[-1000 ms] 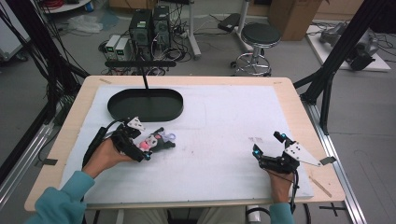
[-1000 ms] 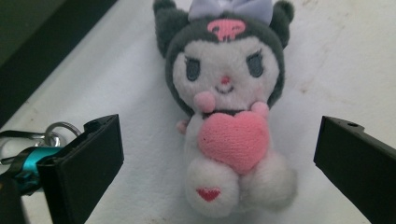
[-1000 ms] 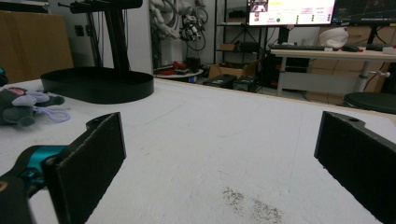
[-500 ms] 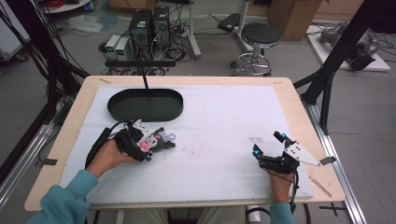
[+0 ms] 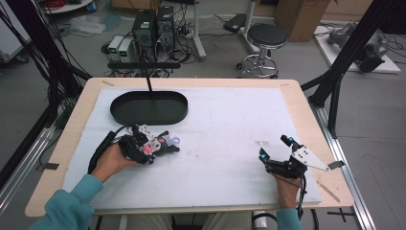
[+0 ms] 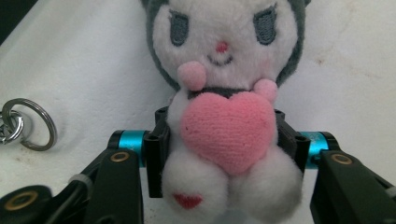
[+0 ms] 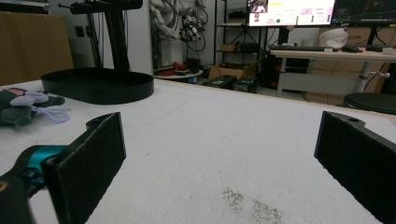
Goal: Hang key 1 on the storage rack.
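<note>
A small plush toy (image 6: 224, 70) with a white face, grey hood and pink heart lies on the white mat (image 5: 225, 143) at the left. My left gripper (image 6: 222, 144) has just been closing on it, and both pads (image 6: 158, 147) now press the sides of its body. From above, the left gripper (image 5: 153, 146) and the plush toy (image 5: 163, 143) sit just in front of the black tray (image 5: 148, 108). A metal key ring (image 6: 28, 123) lies beside the toy. My right gripper (image 5: 274, 147) rests at the mat's right front, open wide, with nothing between its jaws (image 7: 219, 158).
The black oval tray (image 7: 98, 86) has a post rising from its far rim. The plush toy (image 7: 18, 107) and its lilac loop (image 7: 53, 116) lie far left in the right gripper view. The wooden table edge (image 5: 306, 120) frames the mat. A stool and computers stand beyond.
The left gripper's jaws have drawn in around the plush toy's body. Neither hand has shifted, and the right gripper is as it was.
</note>
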`<state>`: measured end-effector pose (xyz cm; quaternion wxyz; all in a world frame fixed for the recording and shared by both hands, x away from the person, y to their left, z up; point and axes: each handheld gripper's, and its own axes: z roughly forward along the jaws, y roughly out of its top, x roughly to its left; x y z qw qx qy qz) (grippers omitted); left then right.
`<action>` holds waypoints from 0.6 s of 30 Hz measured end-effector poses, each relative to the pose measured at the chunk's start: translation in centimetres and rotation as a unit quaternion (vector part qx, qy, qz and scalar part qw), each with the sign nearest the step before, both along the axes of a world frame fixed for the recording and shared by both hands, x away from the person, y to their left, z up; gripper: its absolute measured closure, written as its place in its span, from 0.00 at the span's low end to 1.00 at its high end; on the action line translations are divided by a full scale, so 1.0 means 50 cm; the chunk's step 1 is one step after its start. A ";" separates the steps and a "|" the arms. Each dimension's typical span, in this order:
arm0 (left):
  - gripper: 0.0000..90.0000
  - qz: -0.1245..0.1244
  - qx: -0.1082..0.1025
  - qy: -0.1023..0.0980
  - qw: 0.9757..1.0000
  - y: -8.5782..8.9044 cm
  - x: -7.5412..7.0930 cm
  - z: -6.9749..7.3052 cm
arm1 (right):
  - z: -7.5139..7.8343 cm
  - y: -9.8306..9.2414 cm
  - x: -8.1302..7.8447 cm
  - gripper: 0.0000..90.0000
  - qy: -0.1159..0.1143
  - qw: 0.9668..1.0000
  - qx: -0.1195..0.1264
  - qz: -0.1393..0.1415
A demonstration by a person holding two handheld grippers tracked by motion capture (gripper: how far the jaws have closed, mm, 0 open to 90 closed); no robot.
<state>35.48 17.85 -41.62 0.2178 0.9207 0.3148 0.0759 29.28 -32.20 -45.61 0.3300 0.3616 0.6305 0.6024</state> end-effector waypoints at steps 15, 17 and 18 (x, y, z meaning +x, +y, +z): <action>0.58 -0.008 -0.044 -0.036 0.998 0.011 -0.008 0.024 | 0.000 -0.001 0.002 0.01 -0.007 1.000 -0.003 -0.001; 0.58 -0.007 -0.056 -0.050 0.997 0.017 -0.008 0.032 | 0.000 0.000 0.000 0.01 -0.001 1.000 -0.001 0.000; 0.58 -0.001 -0.072 -0.064 0.995 0.025 -0.008 0.040 | 0.000 0.000 0.000 0.01 -0.001 1.000 -0.001 0.000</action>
